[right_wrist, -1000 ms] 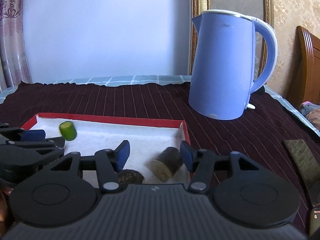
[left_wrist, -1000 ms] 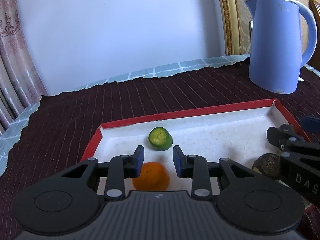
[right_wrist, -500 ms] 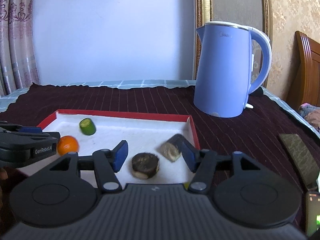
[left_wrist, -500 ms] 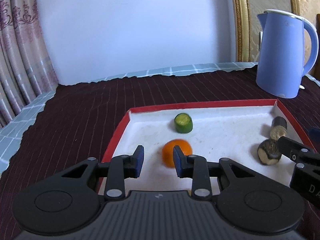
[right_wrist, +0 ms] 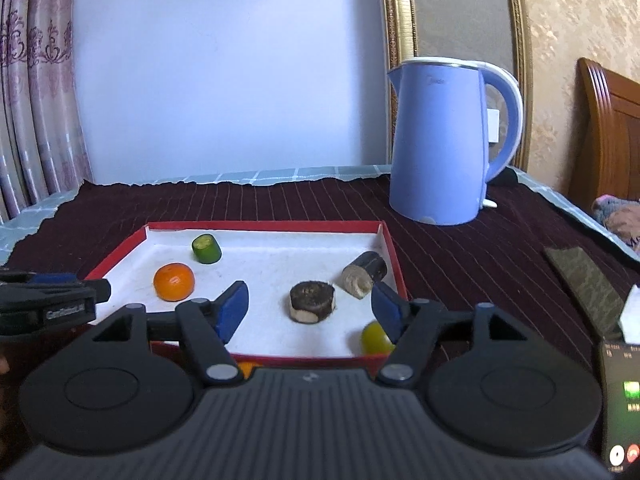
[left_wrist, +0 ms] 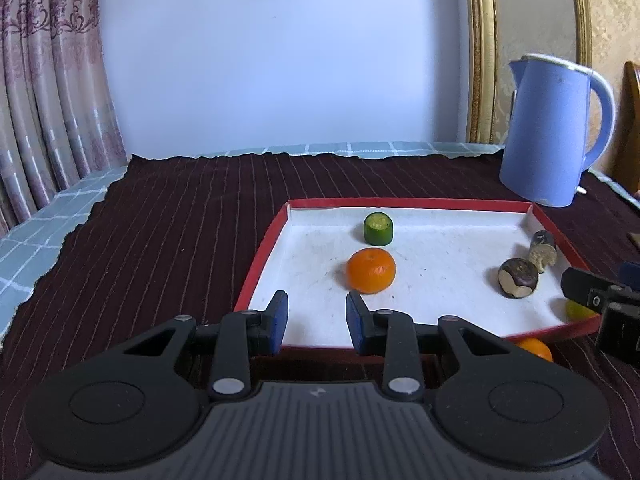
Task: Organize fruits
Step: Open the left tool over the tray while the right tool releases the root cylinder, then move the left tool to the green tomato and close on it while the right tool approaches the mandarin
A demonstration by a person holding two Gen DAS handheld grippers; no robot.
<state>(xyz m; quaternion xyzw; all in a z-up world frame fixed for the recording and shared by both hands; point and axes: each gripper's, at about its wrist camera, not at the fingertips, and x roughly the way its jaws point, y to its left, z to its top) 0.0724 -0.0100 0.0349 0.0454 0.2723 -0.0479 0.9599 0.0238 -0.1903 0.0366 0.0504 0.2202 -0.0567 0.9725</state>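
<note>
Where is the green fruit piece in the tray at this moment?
In both wrist views the green fruit piece lies on its side in the tray's far left part, just behind the orange, not touching it, near the back red rim.

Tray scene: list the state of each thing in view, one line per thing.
Red tray: flat on the cloth, holding fruit.
Orange: loose in the tray.
Green piece: on its side, in the tray.
Dark round slice: lying flat, in the tray.
Dark stub: on its side, by the tray's right wall.
Kettle: upright, lid shut.
Left gripper: empty, jaws narrow.
Right gripper: opening, empty.
</note>
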